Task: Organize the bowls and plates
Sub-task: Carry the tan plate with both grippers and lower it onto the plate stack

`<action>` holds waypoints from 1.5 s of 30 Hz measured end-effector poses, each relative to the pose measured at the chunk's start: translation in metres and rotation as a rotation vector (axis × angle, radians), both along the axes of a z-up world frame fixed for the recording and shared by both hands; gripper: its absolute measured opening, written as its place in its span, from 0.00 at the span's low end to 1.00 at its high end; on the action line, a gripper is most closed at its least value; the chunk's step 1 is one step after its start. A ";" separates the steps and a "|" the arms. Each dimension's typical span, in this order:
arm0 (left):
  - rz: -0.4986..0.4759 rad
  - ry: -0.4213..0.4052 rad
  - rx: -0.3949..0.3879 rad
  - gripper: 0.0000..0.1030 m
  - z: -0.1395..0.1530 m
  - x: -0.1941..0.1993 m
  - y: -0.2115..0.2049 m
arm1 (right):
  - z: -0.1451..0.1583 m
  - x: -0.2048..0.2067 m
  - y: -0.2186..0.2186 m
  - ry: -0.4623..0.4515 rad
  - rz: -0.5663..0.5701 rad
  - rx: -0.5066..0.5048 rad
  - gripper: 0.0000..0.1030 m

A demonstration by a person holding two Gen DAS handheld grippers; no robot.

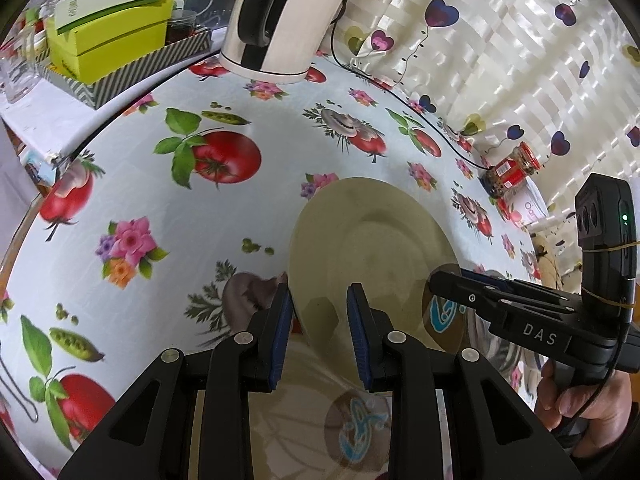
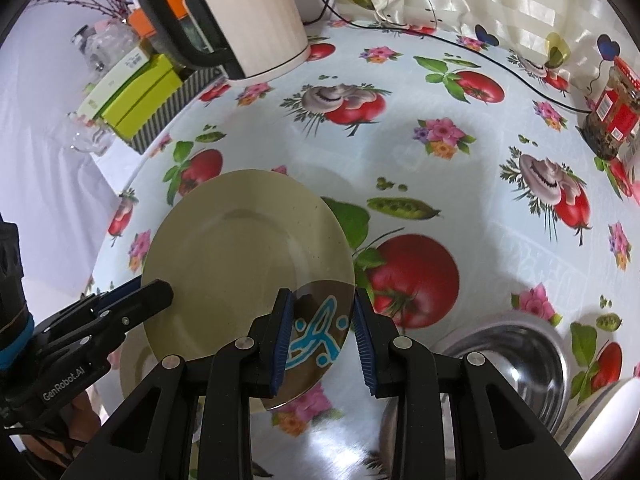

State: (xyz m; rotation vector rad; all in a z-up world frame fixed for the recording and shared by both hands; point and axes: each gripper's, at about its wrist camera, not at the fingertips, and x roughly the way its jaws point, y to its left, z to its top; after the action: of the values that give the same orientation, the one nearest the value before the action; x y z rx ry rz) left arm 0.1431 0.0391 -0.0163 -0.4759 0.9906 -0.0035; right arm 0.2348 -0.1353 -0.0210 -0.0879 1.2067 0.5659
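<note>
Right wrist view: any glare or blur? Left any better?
Right wrist: glare streaks on the steel bowl and along the frame's bottom edge; strong fisheye bend in the table; the plate looks sharp. Left wrist: same bend, a soft shadow on the plate, the lower plate blurred under the fingers.

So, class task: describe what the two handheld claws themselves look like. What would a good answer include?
Both are matte black plastic with silver screws and ribbed blue pads. The left claw is lettered GenRobot.AI; the right claw reads DAS and carries a black camera block with a green light, a rubber band and a thin black cable.
</note>
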 end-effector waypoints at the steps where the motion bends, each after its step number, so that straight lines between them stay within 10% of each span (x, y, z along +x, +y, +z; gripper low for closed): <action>1: 0.001 0.000 0.001 0.27 0.000 -0.004 0.001 | 0.000 -0.002 0.000 0.001 0.001 0.001 0.29; 45: 0.035 0.038 0.040 0.28 -0.012 -0.102 0.012 | -0.021 -0.105 0.020 0.030 0.045 0.000 0.30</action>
State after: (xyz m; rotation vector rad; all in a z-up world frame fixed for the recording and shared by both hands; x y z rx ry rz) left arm 0.0408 0.0513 -0.0282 -0.4575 1.0175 0.0568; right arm 0.1301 -0.1156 -0.0419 -0.1069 1.2368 0.6081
